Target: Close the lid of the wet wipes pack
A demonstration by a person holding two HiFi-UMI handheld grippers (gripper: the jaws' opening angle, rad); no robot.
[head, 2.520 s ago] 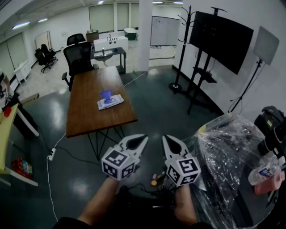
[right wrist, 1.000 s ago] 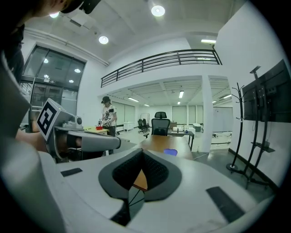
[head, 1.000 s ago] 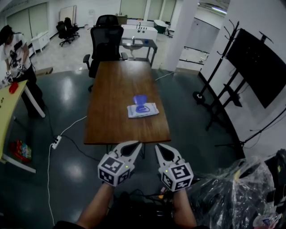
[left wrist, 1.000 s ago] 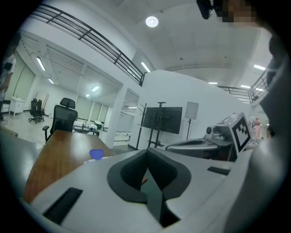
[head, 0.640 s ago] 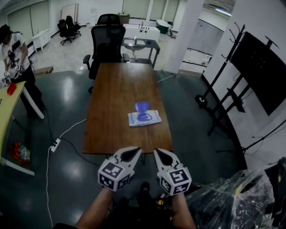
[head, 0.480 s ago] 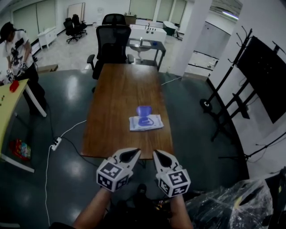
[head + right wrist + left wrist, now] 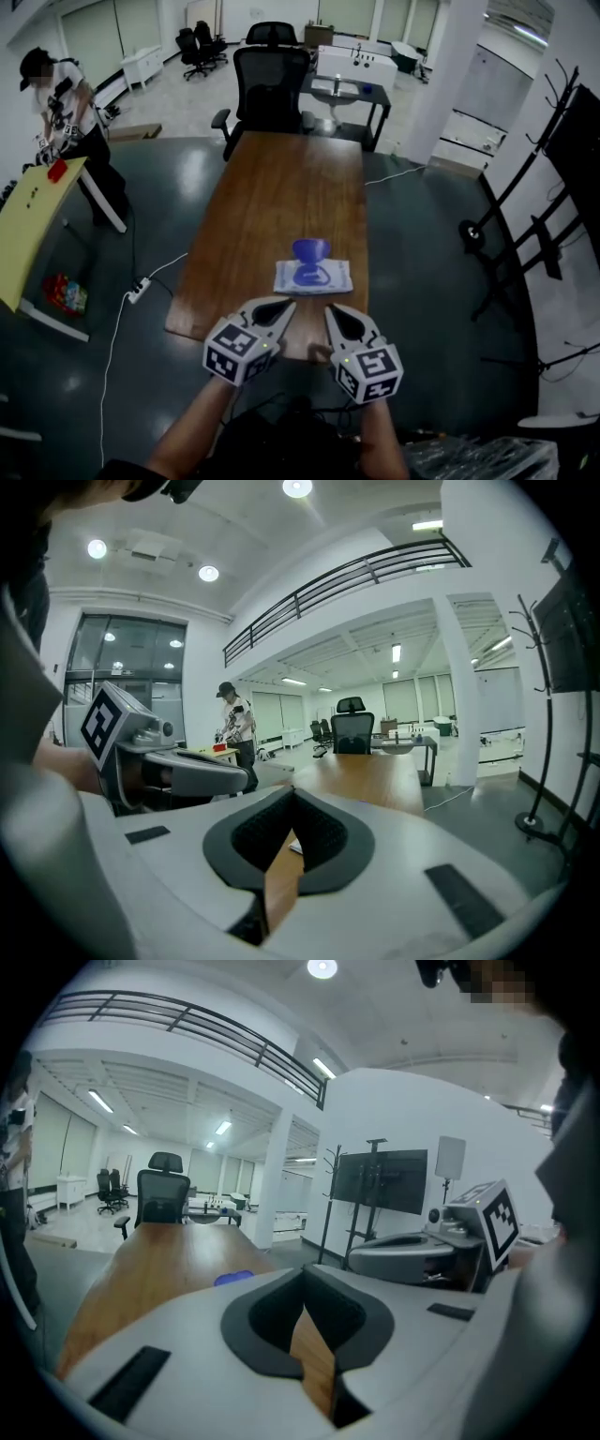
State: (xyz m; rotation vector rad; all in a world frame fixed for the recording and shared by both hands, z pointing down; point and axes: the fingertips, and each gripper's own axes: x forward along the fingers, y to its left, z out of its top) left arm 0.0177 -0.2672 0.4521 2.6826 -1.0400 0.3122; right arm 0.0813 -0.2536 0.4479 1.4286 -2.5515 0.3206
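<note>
- OK, head view: wet wipes pack (image 7: 314, 278) is lying flat on the wooden table (image 7: 281, 187), near its close end, right of centre. Its blue lid (image 7: 310, 249) is standing open on the far side of the pack.
- Left gripper (image 7: 284, 304) and right gripper (image 7: 331, 310) are hovering side by side over the table's near edge, short of the pack, not touching it. Both are showing their jaws pressed together, nothing pinched.
- Left gripper view: jaws are meeting at the tip, only table showing through the slot. The blue lid (image 7: 234, 1278) is peeking over the left jaw. The right gripper (image 7: 422, 1252) is sitting alongside.
- Right gripper view: jaws are closing on nothing, tips together. The table is running ahead to an office chair (image 7: 353, 731). The left gripper (image 7: 178, 772) is showing at left, with a person (image 7: 234, 719) standing beyond it.
</note>
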